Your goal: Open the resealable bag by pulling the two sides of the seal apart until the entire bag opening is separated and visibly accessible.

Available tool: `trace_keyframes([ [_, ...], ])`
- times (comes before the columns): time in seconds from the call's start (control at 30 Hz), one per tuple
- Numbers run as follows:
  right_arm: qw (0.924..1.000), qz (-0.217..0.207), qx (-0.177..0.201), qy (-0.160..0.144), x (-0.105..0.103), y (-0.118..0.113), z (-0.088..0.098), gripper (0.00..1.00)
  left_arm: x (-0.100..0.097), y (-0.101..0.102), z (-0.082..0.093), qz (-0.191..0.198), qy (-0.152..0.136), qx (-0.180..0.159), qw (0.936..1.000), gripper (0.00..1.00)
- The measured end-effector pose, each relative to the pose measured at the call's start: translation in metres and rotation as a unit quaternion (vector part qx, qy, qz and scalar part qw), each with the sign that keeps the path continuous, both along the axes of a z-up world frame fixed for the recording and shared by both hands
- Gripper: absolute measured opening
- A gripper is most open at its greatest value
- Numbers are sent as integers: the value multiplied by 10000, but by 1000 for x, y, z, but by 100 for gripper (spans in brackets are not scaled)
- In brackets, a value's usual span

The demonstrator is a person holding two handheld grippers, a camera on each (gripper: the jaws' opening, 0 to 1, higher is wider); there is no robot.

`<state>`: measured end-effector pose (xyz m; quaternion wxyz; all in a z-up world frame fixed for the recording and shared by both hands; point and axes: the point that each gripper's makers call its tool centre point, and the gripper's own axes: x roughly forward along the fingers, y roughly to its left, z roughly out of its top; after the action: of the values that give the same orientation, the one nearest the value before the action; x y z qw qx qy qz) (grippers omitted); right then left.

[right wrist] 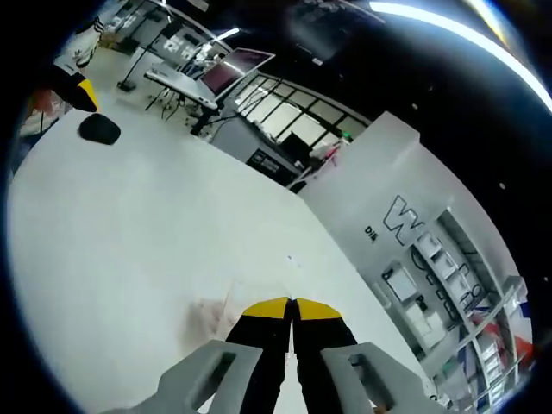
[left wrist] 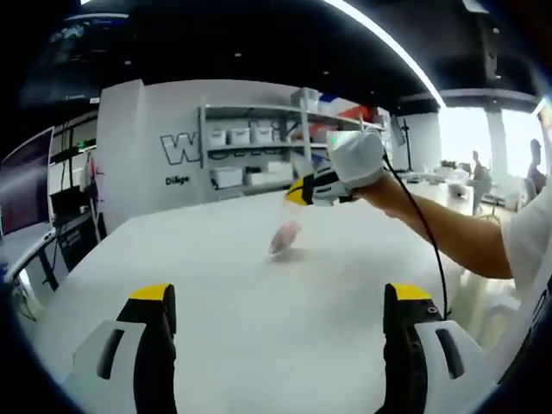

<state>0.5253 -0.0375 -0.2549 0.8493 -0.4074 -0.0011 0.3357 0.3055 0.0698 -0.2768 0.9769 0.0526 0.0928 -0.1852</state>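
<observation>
Clear bag hangs at 12 o'clock over the white bench, pinched by the right gripper fingers; left gripper fingers spread wide.

**Yellow-tipped grippers, white sleeve and glove**

Each gripper has black jaws capped in yellow, set on pale grey-white housings with dark slots. The left gripper and right gripper share this build. Beside the right gripper, the hand wears white covering; a black cable runs along the arm, toward a white short sleeve.
</observation>
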Motion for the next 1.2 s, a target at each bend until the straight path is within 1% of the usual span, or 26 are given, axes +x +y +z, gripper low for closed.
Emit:
trace_keyframes([
  [0.13, 10000, -54, -22, -7, 9, 0, 0, 0, -1, 2, -3, 18, 44, 24, 10000, 100],
  [0.27, 9999, -84, -56, -4, 10, -1, -2, 0, -1, 3, -5, 29, 76, 22, 10000, 99],
  [0.33, 9999, -91, -61, 10, 14, 0, -2, 0, -1, 4, -6, 31, 92, 21, 10000, 99],
  [0.4, 9999, -97, -60, 9, 10, -1, -3, 0, -1, 4, -6, 39, 94, 13, 9999, 99],
  [0.53, 9999, -119, -80, 18, 13, -1, -5, 0, -1, 4, -7, 15, 121, 13, 9999, 99],
  [0.67, 9999, -130, -87, 7, 3, -3, -8, 0, -1, 4, -10, 17, 161, 48, 9999, 99],
  [0.73, 9999, -144, -85, 14, 3, -4, -8, 0, 0, 4, -10, 18, 174, 65, 9998, 99],
  [0.87, 9998, -162, -80, 9, -5, -5, -11, 0, 0, 4, -13, 8, 228, 118, 9997, 99],
  [1.07, 9997, -211, -73, 18, 1, -5, -14, 0, 0, 6, -16, 31, 259, 139, 9996, 99],
  [1.2, 9997, -247, -69, 13, 1, -6, -14, 0, -1, 8, -14, 41, 241, 109, 9996, 100],
])
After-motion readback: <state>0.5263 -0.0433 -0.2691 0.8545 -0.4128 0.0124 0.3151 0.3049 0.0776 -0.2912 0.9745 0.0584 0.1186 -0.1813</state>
